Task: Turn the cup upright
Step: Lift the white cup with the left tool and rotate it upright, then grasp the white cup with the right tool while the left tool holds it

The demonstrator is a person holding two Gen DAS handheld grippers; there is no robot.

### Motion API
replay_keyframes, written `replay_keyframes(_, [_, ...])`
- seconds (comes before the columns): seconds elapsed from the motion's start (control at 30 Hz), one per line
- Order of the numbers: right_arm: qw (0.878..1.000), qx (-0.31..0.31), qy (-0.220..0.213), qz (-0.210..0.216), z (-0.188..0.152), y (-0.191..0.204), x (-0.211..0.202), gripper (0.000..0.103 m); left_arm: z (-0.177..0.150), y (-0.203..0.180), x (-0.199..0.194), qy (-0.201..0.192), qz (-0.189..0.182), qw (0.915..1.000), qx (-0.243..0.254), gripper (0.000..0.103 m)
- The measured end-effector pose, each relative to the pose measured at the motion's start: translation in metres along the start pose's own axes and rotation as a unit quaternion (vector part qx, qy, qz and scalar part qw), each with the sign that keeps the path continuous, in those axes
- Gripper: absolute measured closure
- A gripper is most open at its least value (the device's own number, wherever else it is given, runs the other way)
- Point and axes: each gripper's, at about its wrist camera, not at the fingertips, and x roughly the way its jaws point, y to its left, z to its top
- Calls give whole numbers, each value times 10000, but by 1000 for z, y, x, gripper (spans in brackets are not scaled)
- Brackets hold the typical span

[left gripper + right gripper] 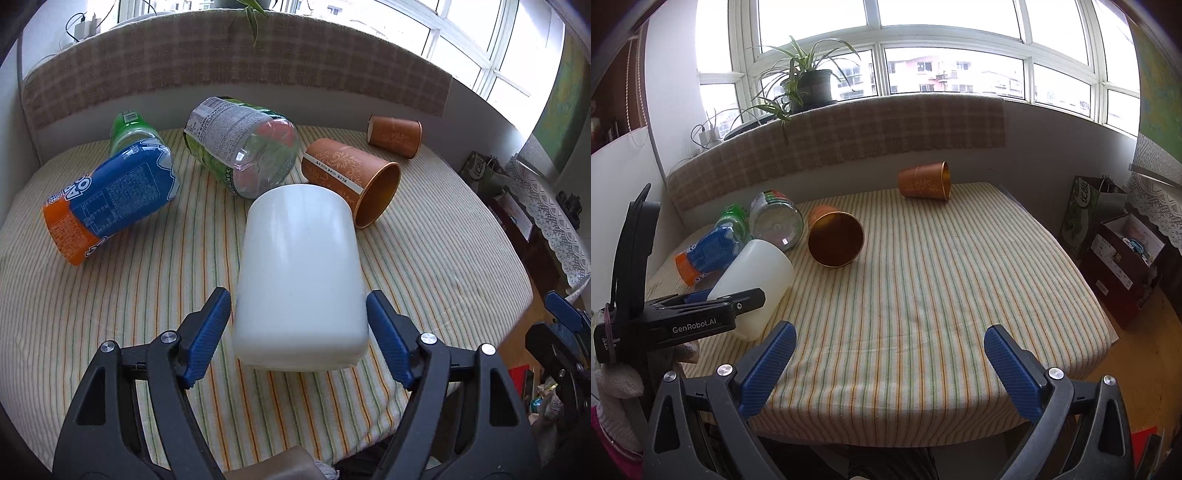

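A white plastic cup (299, 273) lies on its side on the striped tablecloth (443, 266), its closed base toward me. My left gripper (298, 306) is open, its blue fingers on either side of the cup's base with small gaps. In the right wrist view the white cup (757, 280) lies at the left, behind the left gripper's black body (698, 317). My right gripper (890, 343) is open and empty above the table's near edge.
Two brown paper cups lie on their sides, one beside the white cup (351, 181) and one at the far edge (395, 134). A blue-orange bottle (110, 199), a clear bottle (243, 144) and a green bottle (129, 129) lie at the back left. Bags and boxes (1115, 243) stand on the floor at right.
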Motion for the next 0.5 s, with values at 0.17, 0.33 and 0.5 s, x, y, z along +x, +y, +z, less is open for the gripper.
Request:
replay_keyframes(0.17, [9955,322,420,780,16,17,23,0,-14,16,-34,-136,39,9999,33,25])
replay_keyframes(0.33, [9790,833,971,1585,36,33,58,0,-32,42,-66,-273,183,9992,-222,25])
replay_keyframes(0.5, [9568,1366,1466,2107,50,46,96,0,-50,74,-79,-110,26,9970,-761,25])
